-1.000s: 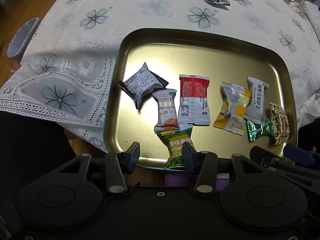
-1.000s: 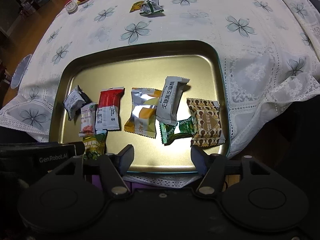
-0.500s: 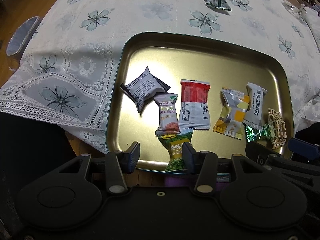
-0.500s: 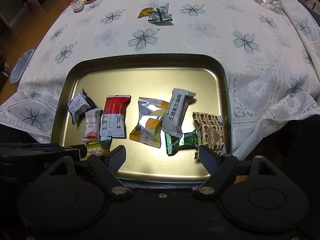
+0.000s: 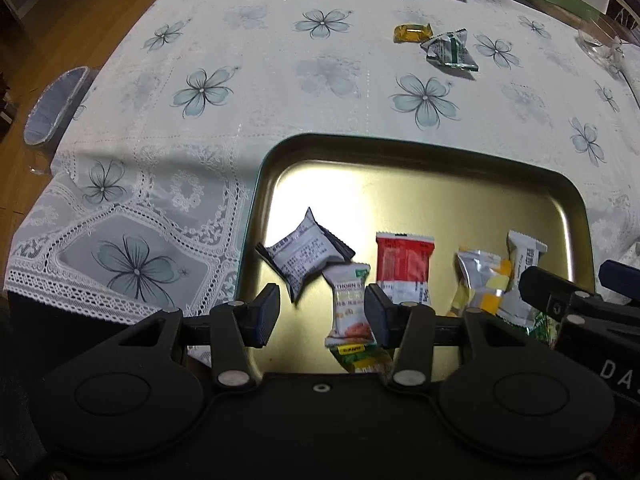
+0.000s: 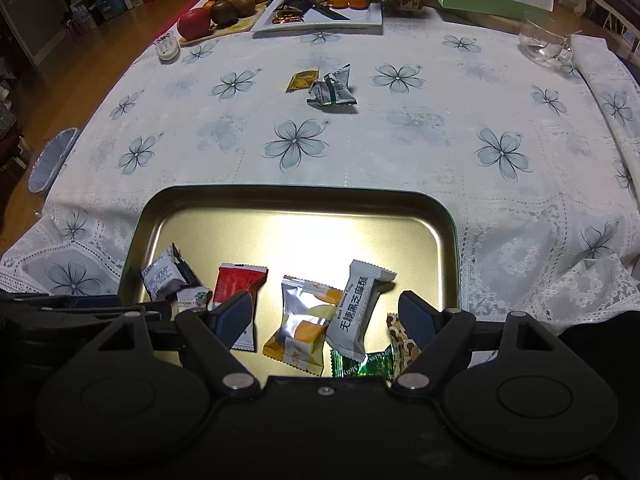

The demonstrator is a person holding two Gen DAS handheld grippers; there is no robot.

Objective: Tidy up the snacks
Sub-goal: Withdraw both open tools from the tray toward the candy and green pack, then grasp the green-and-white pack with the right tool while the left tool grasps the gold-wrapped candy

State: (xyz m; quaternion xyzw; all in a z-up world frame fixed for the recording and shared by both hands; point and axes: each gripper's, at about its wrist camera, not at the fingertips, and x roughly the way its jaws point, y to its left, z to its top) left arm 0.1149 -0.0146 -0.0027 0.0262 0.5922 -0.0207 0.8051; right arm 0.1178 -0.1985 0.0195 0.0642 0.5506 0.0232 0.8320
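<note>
A gold tray lies near the table's front edge and holds several snack packets: a grey-white one, a hawthorn one, a red one, a silver-yellow one, a white sesame one, a green candy and a brown patterned one. Farther back on the cloth lie a yellow candy and a grey-green packet. My left gripper hangs open above the tray's near left part. My right gripper stands wide open over the near right part. Neither holds anything.
At the table's far side stand a board of fruit, a white plate, a small round white container, a glass bowl and a calendar. A stool seat sits off the left edge. The flowered cloth stretches behind the tray.
Both grippers have drawn back and up from the tray, so more of the far table shows. The right jaws have widened. The snacks have not moved.
</note>
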